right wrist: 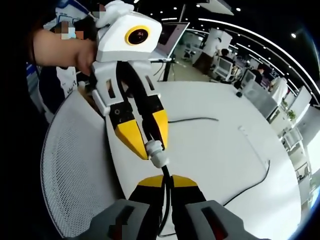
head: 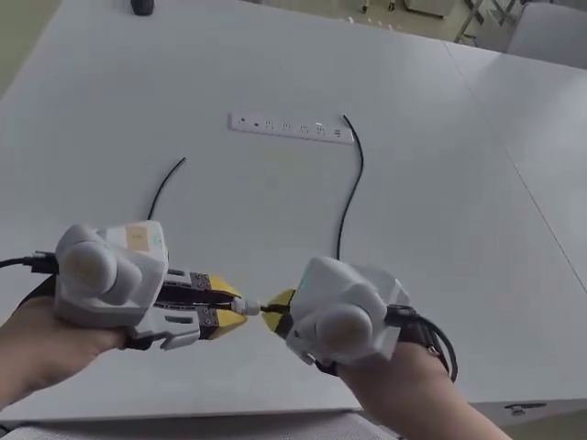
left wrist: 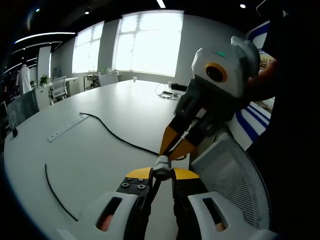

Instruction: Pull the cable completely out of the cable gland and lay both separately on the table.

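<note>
Your left claw (head: pixel 231 308) is clamped on the gland (right wrist: pixel 156 152), coming at it from 9 o'clock. Your right claw (right wrist: pixel 166 181) meets it from 3 o'clock, closed on the cable (head: pixel 353 183) just beside the gland's mouth. Both are held in the air at the near edge of the bench (head: pixel 440 275), about 6 o'clock in the head view. The cable is not yet out. It runs from the gland straight into your right claw, and its free length lies on the bench toward 12 o'clock, ending near the strip (head: pixel 292 128).

The gland is a small white plastic fitting, ringed or threaded by the look of it, with a narrower nose where the cable enters. The cable is thin, black and limp.

Expect the gland to be light, hard and a little slippery, so set the yellow tips square across its body rather than its nose. The cable is soft and will likely bend or slide through a loose grip, and the seal inside may drag on it. Hold it close to the gland, as you do now, and pull straight along its axis. A second black wire (head: pixel 170 179) lies at 10 o'clock; leave it alone.
</note>
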`<state>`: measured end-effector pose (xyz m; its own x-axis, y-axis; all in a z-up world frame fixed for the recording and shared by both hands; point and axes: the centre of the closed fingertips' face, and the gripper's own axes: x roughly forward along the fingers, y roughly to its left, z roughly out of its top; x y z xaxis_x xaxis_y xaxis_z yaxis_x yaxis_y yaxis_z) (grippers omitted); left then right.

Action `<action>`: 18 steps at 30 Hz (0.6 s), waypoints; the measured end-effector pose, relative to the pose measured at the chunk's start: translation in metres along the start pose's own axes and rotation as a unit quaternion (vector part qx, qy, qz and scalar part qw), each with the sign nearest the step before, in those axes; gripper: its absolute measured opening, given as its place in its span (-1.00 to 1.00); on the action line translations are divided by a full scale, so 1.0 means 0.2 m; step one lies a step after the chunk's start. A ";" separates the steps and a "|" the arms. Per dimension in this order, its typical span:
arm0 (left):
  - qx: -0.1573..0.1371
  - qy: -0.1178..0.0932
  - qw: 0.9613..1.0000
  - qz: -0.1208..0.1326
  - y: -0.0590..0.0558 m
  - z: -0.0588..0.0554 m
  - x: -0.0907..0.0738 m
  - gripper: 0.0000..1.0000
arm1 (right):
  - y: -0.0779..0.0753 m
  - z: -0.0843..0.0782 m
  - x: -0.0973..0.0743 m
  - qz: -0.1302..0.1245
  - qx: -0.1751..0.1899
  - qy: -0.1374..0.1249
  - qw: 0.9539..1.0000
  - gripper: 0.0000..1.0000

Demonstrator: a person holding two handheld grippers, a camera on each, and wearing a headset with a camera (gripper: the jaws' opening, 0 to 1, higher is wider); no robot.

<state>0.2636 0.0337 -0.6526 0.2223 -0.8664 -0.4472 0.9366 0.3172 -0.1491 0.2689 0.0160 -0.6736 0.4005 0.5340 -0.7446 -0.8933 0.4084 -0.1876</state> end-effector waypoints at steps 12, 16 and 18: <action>-0.001 0.002 1.000 -0.001 -0.01 -0.02 -0.01 -0.69 | -0.02 -0.09 0.00 -0.009 0.058 0.016 0.998 -1.00; -0.001 0.002 1.000 -0.001 -0.02 -0.02 -0.01 -0.69 | -0.02 -0.12 0.00 -0.011 0.075 0.017 0.997 -1.00; -0.001 0.003 1.000 -0.001 -0.03 -0.02 -0.01 -0.69 | -0.02 -0.14 0.01 -0.011 0.091 0.019 0.996 -1.00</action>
<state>0.2570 0.0349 -0.6552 0.2188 -0.8651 -0.4513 0.9365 0.3161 -0.1518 0.2673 -0.0048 -0.6917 0.4082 0.4975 -0.7655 -0.8317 0.5483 -0.0871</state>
